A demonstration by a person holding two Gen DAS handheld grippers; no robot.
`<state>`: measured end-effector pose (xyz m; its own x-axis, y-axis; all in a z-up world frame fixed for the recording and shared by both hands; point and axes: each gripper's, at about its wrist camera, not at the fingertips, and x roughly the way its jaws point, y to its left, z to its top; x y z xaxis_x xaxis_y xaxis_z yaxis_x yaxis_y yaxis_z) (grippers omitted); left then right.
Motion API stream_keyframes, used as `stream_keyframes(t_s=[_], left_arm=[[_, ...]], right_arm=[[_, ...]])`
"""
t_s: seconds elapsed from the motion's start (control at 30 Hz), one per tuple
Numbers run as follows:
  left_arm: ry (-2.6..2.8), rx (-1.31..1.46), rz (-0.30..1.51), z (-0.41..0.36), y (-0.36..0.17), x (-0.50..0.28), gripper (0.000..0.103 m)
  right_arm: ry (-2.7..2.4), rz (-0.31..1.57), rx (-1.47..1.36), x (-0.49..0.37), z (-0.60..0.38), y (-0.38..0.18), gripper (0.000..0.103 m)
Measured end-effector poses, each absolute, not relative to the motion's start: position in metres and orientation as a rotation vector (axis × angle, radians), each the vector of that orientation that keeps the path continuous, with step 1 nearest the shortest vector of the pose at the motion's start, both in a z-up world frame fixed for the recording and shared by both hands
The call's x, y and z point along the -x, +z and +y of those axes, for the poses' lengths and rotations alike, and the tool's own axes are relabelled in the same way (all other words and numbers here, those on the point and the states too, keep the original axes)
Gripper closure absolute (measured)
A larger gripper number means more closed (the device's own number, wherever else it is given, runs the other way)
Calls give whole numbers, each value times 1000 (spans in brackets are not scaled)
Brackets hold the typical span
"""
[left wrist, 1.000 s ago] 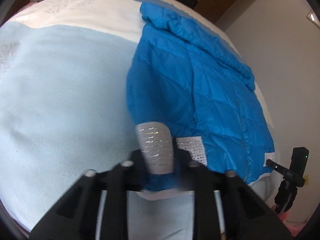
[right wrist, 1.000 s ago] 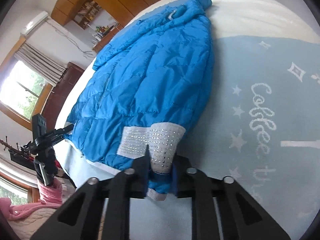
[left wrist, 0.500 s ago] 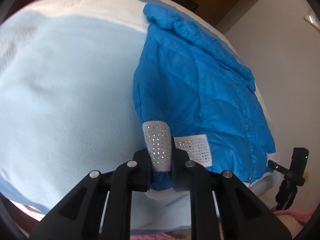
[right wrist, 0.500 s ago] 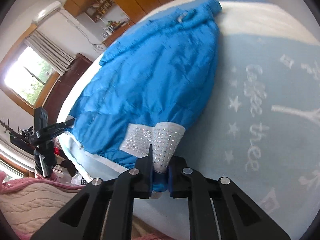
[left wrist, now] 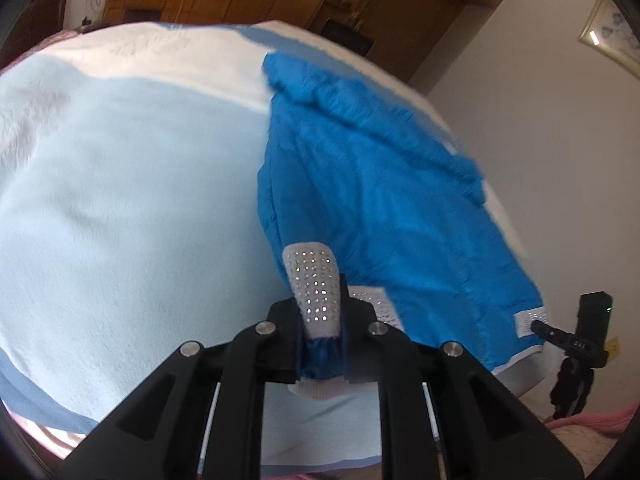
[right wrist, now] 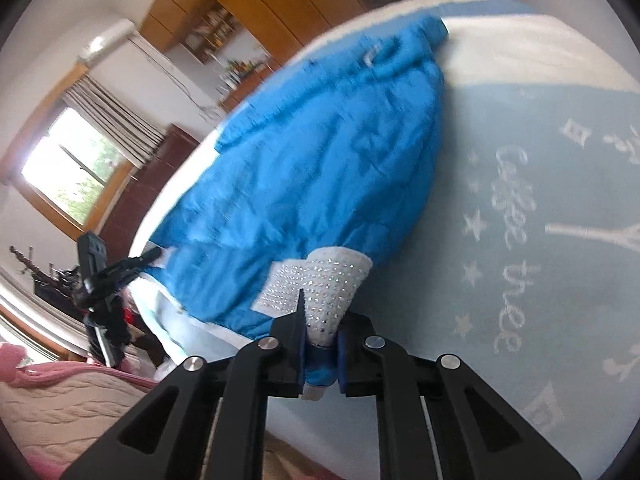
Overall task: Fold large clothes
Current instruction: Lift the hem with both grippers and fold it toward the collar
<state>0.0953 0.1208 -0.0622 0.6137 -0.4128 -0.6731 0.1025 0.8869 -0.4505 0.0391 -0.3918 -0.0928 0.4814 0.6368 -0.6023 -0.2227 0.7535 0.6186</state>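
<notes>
Both claws (left wrist: 320, 344) (right wrist: 319, 354) — clamped tight

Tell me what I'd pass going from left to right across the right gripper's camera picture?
Window → small black camera on a stand → blue jacket, its studded white hem pinched by the right gripper → pale blue blanket with white lettering.

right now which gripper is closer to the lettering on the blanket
Right. The right gripper, shut on the jacket, has the lettering just to its right; the left gripper sees only plain blanket beside it.
</notes>
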Motion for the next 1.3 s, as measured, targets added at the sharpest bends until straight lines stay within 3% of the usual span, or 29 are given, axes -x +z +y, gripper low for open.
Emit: stream_keyframes(t_s=[0.4,0.67,1.3], left_arm=[[-494,551,819,125,2,-164,92],[-558,579,799,110,45,-257,92],[-499,633,905,79,16,-444,91]], right_arm=[[619,827,-526,-94,-409,-12,92],[608,846,-599,-179,-431,30,92],[504,996,-784,-358,-464,-16,92]])
